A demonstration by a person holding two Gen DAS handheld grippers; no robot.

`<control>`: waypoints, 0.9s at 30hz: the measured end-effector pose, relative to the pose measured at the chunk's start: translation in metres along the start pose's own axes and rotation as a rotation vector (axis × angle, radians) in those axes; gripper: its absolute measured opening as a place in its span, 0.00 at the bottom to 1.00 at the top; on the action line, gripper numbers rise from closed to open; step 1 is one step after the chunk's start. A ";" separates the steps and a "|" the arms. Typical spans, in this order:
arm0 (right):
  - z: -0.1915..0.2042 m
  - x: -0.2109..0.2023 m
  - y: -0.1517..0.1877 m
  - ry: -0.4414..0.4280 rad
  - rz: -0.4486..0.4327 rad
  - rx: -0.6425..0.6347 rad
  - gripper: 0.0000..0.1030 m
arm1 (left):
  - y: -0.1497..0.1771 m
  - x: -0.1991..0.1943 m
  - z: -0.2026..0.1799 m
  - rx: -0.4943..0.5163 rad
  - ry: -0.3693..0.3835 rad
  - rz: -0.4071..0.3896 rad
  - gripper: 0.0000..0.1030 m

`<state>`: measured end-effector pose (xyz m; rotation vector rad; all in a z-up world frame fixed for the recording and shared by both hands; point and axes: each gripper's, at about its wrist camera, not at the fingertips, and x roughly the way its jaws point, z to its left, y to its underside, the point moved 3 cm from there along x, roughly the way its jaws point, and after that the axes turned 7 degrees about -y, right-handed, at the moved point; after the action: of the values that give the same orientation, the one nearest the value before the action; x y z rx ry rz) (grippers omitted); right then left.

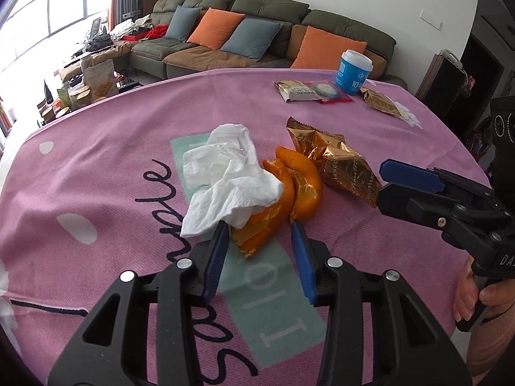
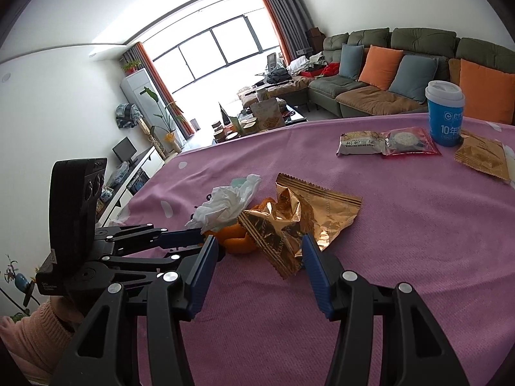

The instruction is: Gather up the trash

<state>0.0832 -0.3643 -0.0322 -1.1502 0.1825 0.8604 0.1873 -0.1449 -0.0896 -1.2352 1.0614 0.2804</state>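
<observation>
Orange peel (image 1: 283,193) lies mid-worktop under white tissue (image 1: 225,177), between the left tool's (image 1: 262,228) loose blue tips, and closing there might pinch only tissue, dropping the peel.

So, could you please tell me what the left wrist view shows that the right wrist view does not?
Only the left wrist view shows the green patch and black lettering on the cloth, and the left gripper straddling the orange peel. Only the right wrist view shows the window, the air conditioner and the right gripper around the gold wrapper. Both share the tissue, peel, wrapper, blue cup and sofa.
</observation>
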 end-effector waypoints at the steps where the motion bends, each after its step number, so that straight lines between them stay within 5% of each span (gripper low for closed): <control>1: -0.001 0.000 0.000 0.002 0.001 0.000 0.50 | 0.000 0.000 -0.001 0.004 -0.002 -0.001 0.27; 16: -0.003 0.022 -0.005 0.104 0.100 -0.065 0.50 | 0.027 -0.036 0.001 -0.043 0.044 -0.052 0.16; 18: -0.003 0.024 -0.004 0.117 0.111 -0.073 0.45 | 0.035 -0.042 0.003 -0.046 0.051 -0.056 0.16; 20: -0.004 0.025 -0.004 0.119 0.116 -0.075 0.30 | 0.043 -0.047 0.004 -0.038 0.054 -0.054 0.16; 27: -0.006 0.014 -0.006 0.130 0.065 -0.064 0.16 | 0.050 -0.055 0.001 0.000 0.046 -0.059 0.44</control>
<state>0.0982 -0.3631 -0.0378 -1.2669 0.3027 0.8541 0.1246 -0.1062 -0.0786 -1.2756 1.0625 0.2074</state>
